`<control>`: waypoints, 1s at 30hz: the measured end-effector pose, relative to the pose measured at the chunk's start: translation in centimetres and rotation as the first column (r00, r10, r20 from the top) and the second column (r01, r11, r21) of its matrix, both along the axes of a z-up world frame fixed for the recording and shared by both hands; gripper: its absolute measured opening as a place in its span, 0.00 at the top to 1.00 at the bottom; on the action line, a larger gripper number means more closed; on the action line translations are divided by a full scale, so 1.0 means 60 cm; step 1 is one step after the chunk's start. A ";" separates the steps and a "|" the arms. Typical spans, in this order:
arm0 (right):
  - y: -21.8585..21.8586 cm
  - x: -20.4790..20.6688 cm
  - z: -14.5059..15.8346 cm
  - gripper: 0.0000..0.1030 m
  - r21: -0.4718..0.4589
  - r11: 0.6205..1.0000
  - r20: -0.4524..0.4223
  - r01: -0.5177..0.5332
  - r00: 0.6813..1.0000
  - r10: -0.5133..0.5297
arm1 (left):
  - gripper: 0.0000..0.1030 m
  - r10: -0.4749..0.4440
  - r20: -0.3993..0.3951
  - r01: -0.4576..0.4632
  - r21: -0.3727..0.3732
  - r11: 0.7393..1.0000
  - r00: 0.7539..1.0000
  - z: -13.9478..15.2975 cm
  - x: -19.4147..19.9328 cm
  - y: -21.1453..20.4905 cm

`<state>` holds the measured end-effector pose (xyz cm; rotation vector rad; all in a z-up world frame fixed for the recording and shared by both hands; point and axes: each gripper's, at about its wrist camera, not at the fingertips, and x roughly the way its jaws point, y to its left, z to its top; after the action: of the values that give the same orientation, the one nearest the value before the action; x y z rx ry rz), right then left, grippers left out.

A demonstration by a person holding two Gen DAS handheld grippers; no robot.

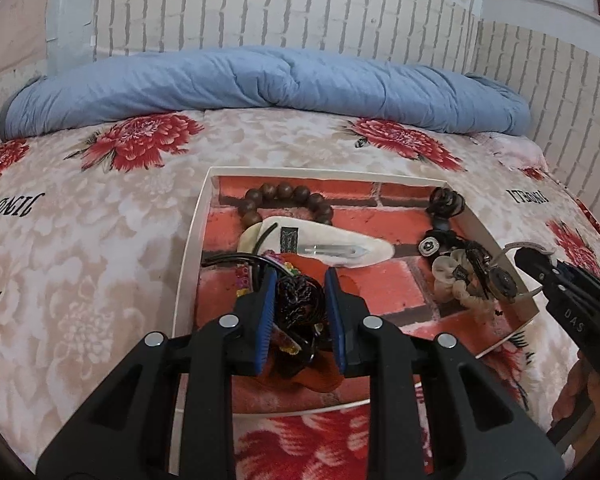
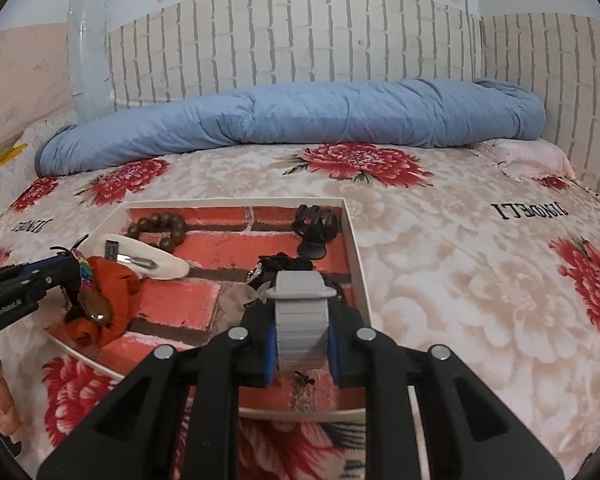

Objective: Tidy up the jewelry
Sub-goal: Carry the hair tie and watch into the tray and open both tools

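Observation:
A white shallow tray (image 1: 204, 208) lined with red brick print lies on the flowered bed. In it are a brown wooden bead bracelet (image 1: 284, 200), a white hair clip (image 1: 320, 246), dark hair ties (image 1: 446, 202) and a white shell bracelet (image 1: 456, 280). My left gripper (image 1: 300, 296) is shut on a dark corded pendant bundle (image 1: 298, 304) with orange cloth (image 2: 112, 292) hanging under it, low over the tray's near left part. Over the tray's right side, my right gripper (image 2: 302, 332) is shut on a grey link watch band (image 2: 300, 320).
A rolled blue quilt (image 1: 260, 84) lies along the far edge of the bed, against a brick-pattern wall. The flowered bed cover (image 2: 460, 280) spreads wide to the right of the tray (image 2: 356, 248). A hand (image 2: 4, 400) shows under the left gripper (image 2: 60, 272).

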<state>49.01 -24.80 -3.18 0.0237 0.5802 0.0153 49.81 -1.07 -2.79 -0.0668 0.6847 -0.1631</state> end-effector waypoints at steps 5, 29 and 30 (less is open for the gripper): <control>0.013 0.006 -0.005 0.81 -0.021 1.000 0.023 -0.008 1.000 0.009 | 0.77 0.004 0.004 -0.004 0.009 1.000 1.000 -0.011 0.006 0.000; 0.016 0.016 -0.044 0.81 -0.016 1.000 -0.090 -0.019 0.996 0.018 | 0.74 0.020 0.026 -0.021 0.027 0.999 0.999 -0.023 0.000 -0.003; 0.014 0.015 -0.044 0.81 -0.005 1.000 -0.086 -0.019 0.996 0.018 | 0.74 0.020 0.029 -0.021 0.028 0.999 0.999 -0.023 -0.001 -0.003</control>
<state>49.90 -23.99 -5.80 0.0139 0.6669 0.0309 49.73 -1.25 -4.14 -0.0442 0.6578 -0.1344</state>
